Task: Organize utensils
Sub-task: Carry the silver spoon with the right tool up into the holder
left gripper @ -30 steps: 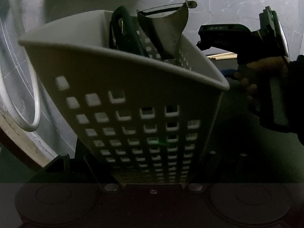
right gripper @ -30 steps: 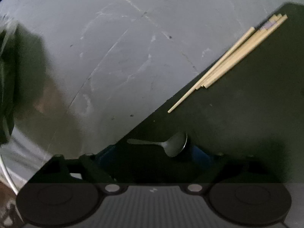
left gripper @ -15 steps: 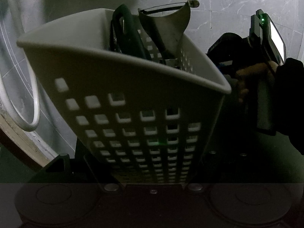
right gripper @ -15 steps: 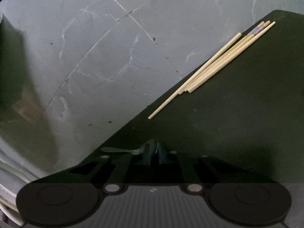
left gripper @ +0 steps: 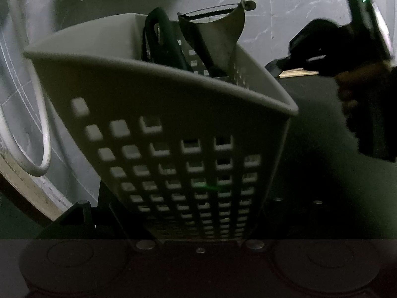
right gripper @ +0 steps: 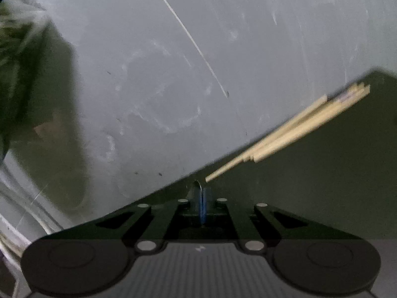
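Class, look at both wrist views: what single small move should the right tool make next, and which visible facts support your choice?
Probably carry the small metal spoon leftward over the white perforated plastic basket's rim. The right tool appears shut on the spoon and lifted near that rim, while the left tool holds the basket tilted toward it. A peeler already stands inside; the wooden chopsticks lie on the dark mat.

The caddy (left gripper: 173, 129) mouth is half blocked by a peeler (left gripper: 218, 34) and dark handle (left gripper: 161, 42). Its left side lies open. Chopsticks (right gripper: 292, 134) line the mat (right gripper: 322, 186) edge.

White square-holed basket (left gripper: 158, 114) — pale wooden chopsticks (right gripper: 292, 136) — dark green mat (right gripper: 322, 186).
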Available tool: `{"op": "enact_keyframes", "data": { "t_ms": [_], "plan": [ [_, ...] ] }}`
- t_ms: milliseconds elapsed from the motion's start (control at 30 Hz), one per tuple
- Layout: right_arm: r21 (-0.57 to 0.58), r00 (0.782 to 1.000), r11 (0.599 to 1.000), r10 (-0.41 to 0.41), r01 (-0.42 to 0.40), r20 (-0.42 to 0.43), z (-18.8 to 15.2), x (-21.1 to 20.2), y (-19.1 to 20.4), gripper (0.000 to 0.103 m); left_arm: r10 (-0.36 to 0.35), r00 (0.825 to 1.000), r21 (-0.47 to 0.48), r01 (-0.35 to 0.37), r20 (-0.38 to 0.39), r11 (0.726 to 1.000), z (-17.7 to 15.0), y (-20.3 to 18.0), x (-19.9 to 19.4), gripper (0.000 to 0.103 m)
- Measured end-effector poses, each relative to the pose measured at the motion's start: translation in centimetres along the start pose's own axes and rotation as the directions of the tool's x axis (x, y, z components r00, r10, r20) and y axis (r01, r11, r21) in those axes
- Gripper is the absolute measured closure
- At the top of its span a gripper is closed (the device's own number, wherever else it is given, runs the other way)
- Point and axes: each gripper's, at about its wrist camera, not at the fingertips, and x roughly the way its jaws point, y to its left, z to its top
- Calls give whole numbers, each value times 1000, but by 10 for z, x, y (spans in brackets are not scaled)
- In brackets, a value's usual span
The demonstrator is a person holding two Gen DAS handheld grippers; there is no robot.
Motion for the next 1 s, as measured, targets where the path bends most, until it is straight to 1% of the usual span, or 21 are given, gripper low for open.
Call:
{"op": "enact_keyframes", "data": {
  "t_ms": [100, 233, 333, 567, 667, 767, 833, 933, 1000],
  "plan": [
    [-70, 999, 997, -12, 15, 32, 9, -19, 6, 102, 1, 1000, 0, -1, 11, 1000, -3, 0, -1, 25],
    [-103, 998, 994, -24, 30, 55, 16, -40, 6, 102, -2, 1000, -3, 2, 23, 1000, -9, 0, -3, 25],
    [-153, 997, 987, -39, 49, 68, 19, -52, 11, 102, -6, 999, -6, 6, 31, 1000, -14, 0, -4, 25],
    [-285, 994, 955, -60, 85, 96, 27, -87, 28, 102, 0, 998, -24, 2, 59, 1000, -26, 2, -8, 26],
    [-323, 991, 942, -62, 97, 116, 32, -103, 38, 102, -3, 998, -38, 6, 68, 999, -32, 3, -10, 26],
    [-373, 989, 923, -44, 94, 141, 37, -118, 53, 102, -7, 997, -49, 11, 75, 999, -39, 7, -13, 26],
    [-404, 987, 911, -17, 81, 158, 41, -129, 65, 102, -7, 997, -50, 11, 78, 999, -41, 9, -13, 26],
    [-436, 982, 899, 43, 42, 183, 50, -147, 81, 102, -5, 997, -54, 10, 77, 998, -45, 10, -14, 26],
    [-424, 976, 905, 106, -16, 191, 57, -160, 91, 102, -2, 997, -56, 6, 74, 998, -44, 8, -12, 26]
  ]
}}
